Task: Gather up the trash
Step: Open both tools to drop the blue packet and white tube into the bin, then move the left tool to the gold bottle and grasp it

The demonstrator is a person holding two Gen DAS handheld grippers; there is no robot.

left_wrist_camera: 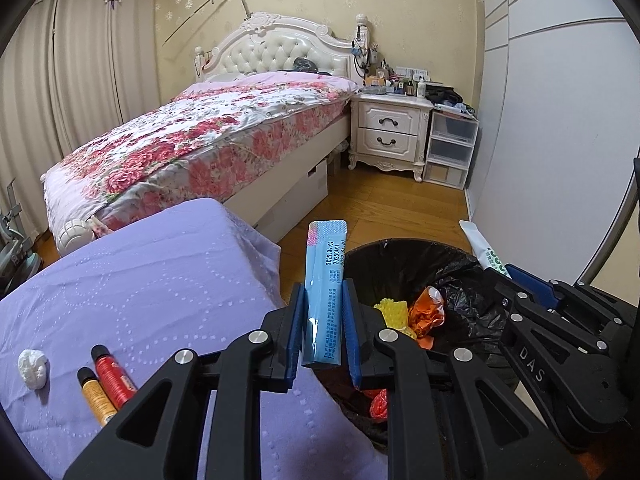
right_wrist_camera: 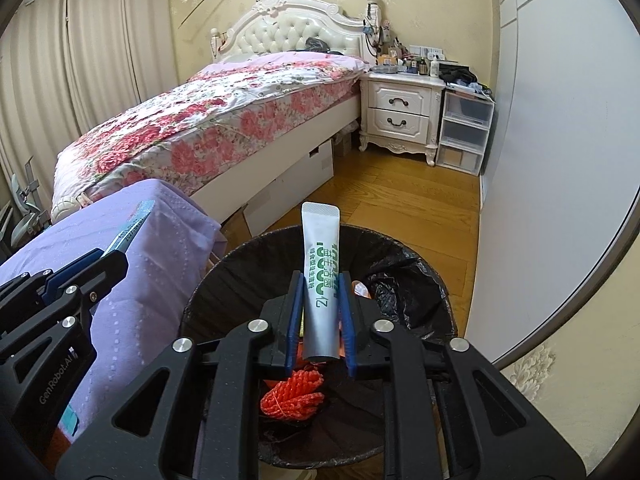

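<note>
My left gripper is shut on a light blue sachet that stands upright between its blue pads, at the near rim of a black-lined trash bin. Over the same bin, my right gripper is shut on a white sachet with green print. The bin holds a yellow piece, an orange wrapper and a coil of orange cord. On the purple-covered surface lie a white wad, a red vial and an orange vial.
A bed with a floral cover stands behind the purple surface. A white nightstand and clear plastic drawers are at the far wall. A pale wardrobe front runs along the right. Wooden floor lies between.
</note>
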